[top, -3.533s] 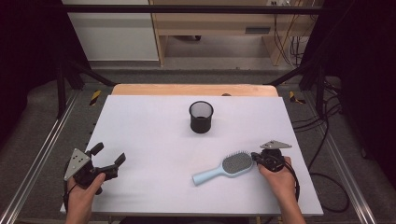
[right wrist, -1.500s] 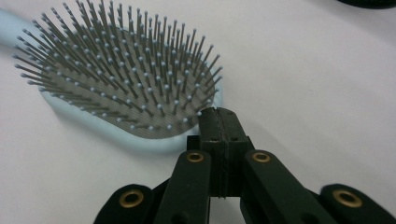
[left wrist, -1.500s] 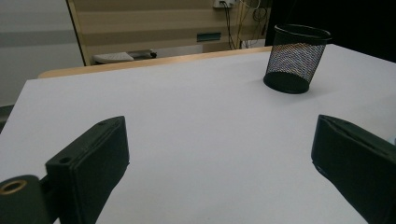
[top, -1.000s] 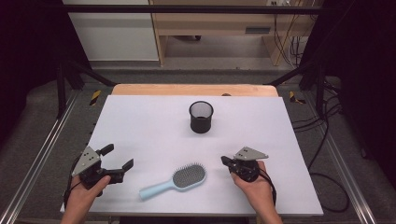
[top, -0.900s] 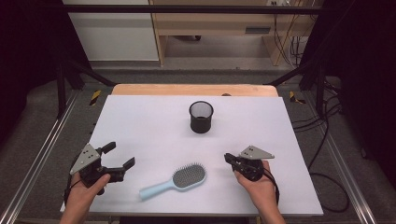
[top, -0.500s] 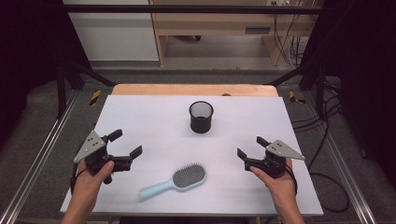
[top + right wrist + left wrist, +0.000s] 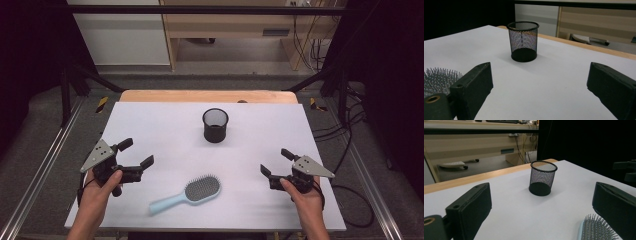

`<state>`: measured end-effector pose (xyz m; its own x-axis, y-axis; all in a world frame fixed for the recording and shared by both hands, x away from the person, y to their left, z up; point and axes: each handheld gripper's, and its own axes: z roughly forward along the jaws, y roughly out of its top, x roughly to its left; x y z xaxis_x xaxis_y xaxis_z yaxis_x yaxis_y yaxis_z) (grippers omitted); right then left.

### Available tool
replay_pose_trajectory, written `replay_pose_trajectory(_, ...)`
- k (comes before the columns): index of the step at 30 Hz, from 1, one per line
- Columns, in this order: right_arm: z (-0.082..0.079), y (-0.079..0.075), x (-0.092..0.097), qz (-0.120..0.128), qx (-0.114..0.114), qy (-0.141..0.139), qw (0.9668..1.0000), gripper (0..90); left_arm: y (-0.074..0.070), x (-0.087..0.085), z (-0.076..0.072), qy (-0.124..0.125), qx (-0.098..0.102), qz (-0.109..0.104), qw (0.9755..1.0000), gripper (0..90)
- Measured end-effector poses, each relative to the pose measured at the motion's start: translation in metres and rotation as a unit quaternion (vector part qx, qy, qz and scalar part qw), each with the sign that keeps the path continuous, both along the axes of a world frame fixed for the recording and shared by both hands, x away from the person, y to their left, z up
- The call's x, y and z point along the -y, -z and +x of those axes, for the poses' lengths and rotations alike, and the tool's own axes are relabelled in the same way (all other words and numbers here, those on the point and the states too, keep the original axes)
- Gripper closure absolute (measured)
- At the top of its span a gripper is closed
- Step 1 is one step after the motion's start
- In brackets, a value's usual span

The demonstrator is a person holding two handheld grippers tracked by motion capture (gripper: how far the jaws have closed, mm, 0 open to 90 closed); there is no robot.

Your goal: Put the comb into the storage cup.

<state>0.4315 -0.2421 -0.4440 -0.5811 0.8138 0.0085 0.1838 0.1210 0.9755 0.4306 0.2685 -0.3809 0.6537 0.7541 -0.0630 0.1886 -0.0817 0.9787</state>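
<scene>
the hairbrush (image 7: 189, 194) lay flat on the white table (image 7: 165, 125), bristles up, between the two hands and near the front edge, its long axis running from the pale blue handle at the person's left up to the oval grey bristle pad at the right, with the handle end nearer the left gripper (image 7: 131, 161) and the head somewhat closer to centre than to the right gripper (image 7: 274, 162). both grippers were held spread wide and empty, jaws pointing inward toward the brush. the black wire-mesh cup (image 7: 215, 125), a round open cylinder, stood upright well behind the brush.

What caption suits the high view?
Two open grippers flank a light-blue plastic hairbrush before a black mesh cup on the white table.
</scene>
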Motion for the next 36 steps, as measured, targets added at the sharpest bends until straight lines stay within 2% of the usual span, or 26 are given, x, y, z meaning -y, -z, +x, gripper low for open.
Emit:
replay_pose_trajectory(3,-0.001,-0.001,0.000,0.004,0.004,0.007,1.0000,7.0,0.001,0.001,-0.001,0.004,0.002,0.007,1.0000,2.0)
replay_pose_trajectory(6,-0.002,-0.003,0.002,0.011,0.013,0.012,0.9998,7.5,0.004,0.003,-0.002,0.006,-0.007,0.017,0.9998,1.8)
replay_pose_trajectory(7,-0.002,-0.003,0.002,0.010,0.013,0.012,0.9998,7.5,0.004,0.003,-0.002,0.006,-0.007,0.017,0.9998,1.9)
replay_pose_trajectory(10,-0.002,-0.001,0.002,0.005,0.007,0.013,0.9999,7.6,0.010,0.008,-0.003,0.011,-0.013,0.040,0.9991,1.9)
replay_pose_trajectory(12,-0.001,-0.001,0.002,0.003,0.005,0.014,0.9999,7.7,0.013,0.009,-0.003,0.013,-0.017,0.044,0.9988,1.9)
replay_pose_trajectory(14,-0.001,0.000,0.002,0.000,0.002,0.017,0.9999,7.9,0.023,0.014,-0.003,0.017,-0.033,0.057,0.9977,1.9)
replay_pose_trajectory(17,-0.001,0.001,0.003,0.000,-0.001,0.019,0.9998,7.9,0.030,0.019,-0.004,0.027,-0.041,0.083,0.9953,2.0)
replay_pose_trajectory(19,-0.001,0.001,0.004,-0.001,-0.001,0.020,0.9998,7.9,0.032,0.021,-0.005,0.030,-0.043,0.089,0.9947,2.1)
replay_pose_trajectory(23,0.001,0.004,0.004,-0.010,-0.014,0.022,0.9996,8.6,0.040,0.031,-0.004,0.052,-0.062,0.107,0.9909,2.2)
replay_pose_trajectory(26,0.001,0.004,0.003,-0.012,-0.015,0.022,0.9996,9.2,0.044,0.039,-0.005,0.059,-0.065,0.131,0.9874,2.0)
replay_pose_trajectory(30,0.001,0.005,0.001,-0.021,-0.017,0.018,0.9995,9.9,0.050,0.046,-0.006,0.073,-0.074,0.149,0.9834,2.2)
replay_pose_trajectory(36,0.000,0.006,-0.001,-0.023,-0.020,0.008,0.9995,10.0,0.058,0.062,-0.008,0.097,-0.107,0.190,0.9711,3.5)
